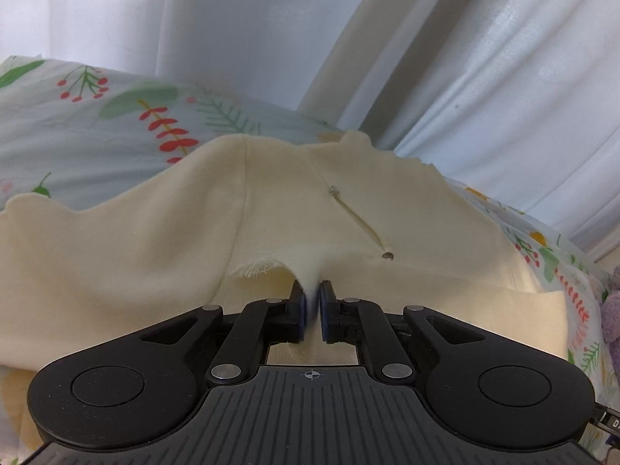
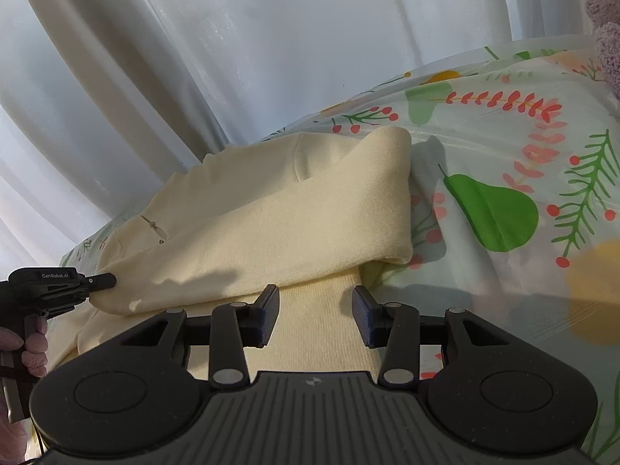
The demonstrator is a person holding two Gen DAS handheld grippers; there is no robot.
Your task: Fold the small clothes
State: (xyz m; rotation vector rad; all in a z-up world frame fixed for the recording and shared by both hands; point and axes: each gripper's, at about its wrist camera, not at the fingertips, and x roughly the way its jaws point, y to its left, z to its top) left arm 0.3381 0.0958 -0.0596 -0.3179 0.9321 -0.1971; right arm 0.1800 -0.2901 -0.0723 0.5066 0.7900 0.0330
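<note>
A cream garment [image 1: 162, 232] lies on a floral sheet [image 1: 77, 128]. It has a small strap with metal ends near its middle. My left gripper [image 1: 312, 294] is shut on a pinch of the cream cloth at a frayed edge. In the right wrist view the garment [image 2: 271, 213] is folded over, with a ribbed part between the fingers. My right gripper [image 2: 316, 306] is open, its fingers on either side of that ribbed part, low over it. The left gripper [image 2: 93, 283] shows at the far left, held by a gloved hand, touching the garment's left corner.
White curtains [image 1: 445, 77] hang behind the bed. The floral sheet [image 2: 503, 155] spreads to the right of the garment. A purple fuzzy item [image 2: 608, 31] lies at the top right, and it also shows at the right edge of the left wrist view [image 1: 612, 317].
</note>
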